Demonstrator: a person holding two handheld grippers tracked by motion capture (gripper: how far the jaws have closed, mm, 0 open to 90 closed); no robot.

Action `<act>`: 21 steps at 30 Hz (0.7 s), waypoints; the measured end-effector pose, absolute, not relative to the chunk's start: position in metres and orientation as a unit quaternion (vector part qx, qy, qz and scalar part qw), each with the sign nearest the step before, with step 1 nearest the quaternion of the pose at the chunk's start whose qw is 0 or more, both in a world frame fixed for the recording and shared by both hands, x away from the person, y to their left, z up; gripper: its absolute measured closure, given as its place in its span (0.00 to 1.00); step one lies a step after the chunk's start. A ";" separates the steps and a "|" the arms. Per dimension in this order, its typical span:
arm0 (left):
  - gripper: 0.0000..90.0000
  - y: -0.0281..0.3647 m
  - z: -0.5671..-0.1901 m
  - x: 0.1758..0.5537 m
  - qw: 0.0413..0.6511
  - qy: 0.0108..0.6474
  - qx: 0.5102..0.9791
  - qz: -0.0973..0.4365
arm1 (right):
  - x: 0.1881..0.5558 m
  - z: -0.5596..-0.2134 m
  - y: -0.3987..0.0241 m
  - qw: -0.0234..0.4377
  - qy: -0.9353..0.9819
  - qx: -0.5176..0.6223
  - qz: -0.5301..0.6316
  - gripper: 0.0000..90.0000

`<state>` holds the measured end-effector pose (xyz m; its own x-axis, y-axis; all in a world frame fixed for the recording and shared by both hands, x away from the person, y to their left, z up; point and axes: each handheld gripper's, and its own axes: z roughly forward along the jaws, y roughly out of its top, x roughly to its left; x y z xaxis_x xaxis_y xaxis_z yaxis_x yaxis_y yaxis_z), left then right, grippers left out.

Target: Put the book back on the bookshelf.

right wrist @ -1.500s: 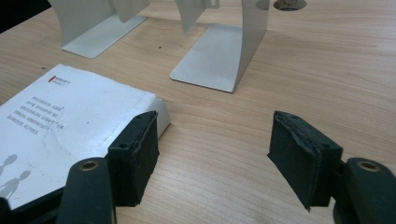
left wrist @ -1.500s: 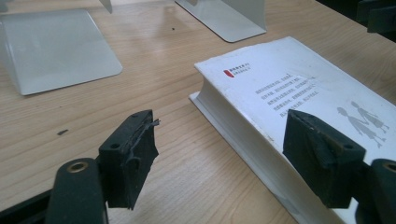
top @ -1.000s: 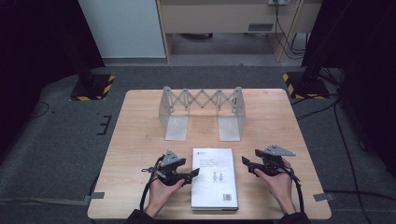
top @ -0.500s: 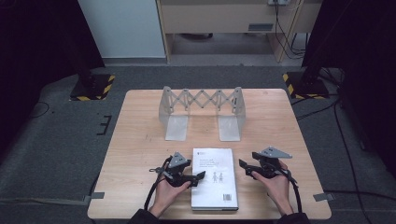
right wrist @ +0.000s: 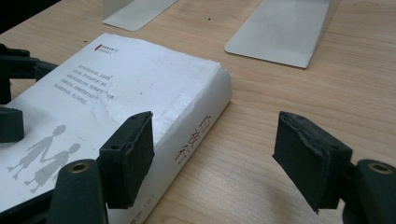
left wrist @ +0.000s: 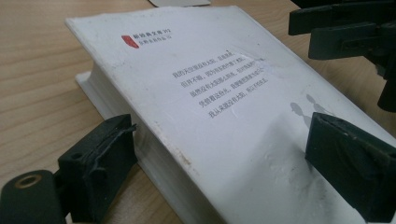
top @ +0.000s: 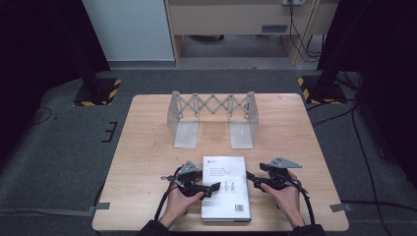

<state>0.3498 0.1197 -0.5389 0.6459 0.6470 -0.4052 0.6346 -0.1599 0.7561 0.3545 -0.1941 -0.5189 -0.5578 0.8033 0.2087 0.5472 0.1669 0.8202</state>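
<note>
A thick white book (top: 225, 189) lies flat on the wooden table (top: 147, 162), cover up, between my two hands. My left gripper (top: 210, 188) reaches over its left edge. In the left gripper view the left gripper (left wrist: 224, 154) straddles the page edge of the book (left wrist: 210, 93); its jaws have just been opening and the pads stand off the book. My right gripper (top: 252, 179) is at the book's right side. In the right gripper view the right gripper (right wrist: 219, 158) is open, one jaw over the cover and the other over bare table, with the book's spine (right wrist: 196, 135) between them.
A folding metal book rack (top: 211, 115) with two flat end plates stands upright at the table's middle, beyond the book. Its plates (right wrist: 285, 28) lie just past the book in the right gripper view. The right gripper's jaws (left wrist: 345, 28) show across the book in the left gripper view.
The left gripper has slid a little right onto the book's left edge and its jaws look wider. The right gripper has edged left towards the spine. The book has not moved.
</note>
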 end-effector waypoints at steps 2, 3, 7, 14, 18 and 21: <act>0.08 0.120 -0.540 0.350 0.493 0.429 0.757 -0.003 | 0.354 -0.519 -0.192 0.138 0.752 0.449 0.463 0.32; 0.08 0.120 -0.540 0.350 0.493 0.431 0.756 -0.005 | 0.354 -0.520 -0.192 0.138 0.752 0.448 0.463 0.32; 0.08 0.121 -0.540 0.351 0.493 0.432 0.755 -0.008 | 0.354 -0.520 -0.189 0.135 0.756 0.444 0.462 0.31; 0.07 0.121 -0.541 0.351 0.493 0.434 0.754 -0.012 | 0.354 -0.523 -0.185 0.119 0.754 0.441 0.472 0.31; 0.06 0.120 -0.541 0.351 0.492 0.433 0.755 -0.012 | 0.353 -0.524 -0.185 0.117 0.751 0.444 0.474 0.31; 0.02 0.118 -0.541 0.350 0.492 0.428 0.758 -0.014 | 0.353 -0.524 -0.185 0.118 0.752 0.444 0.473 0.31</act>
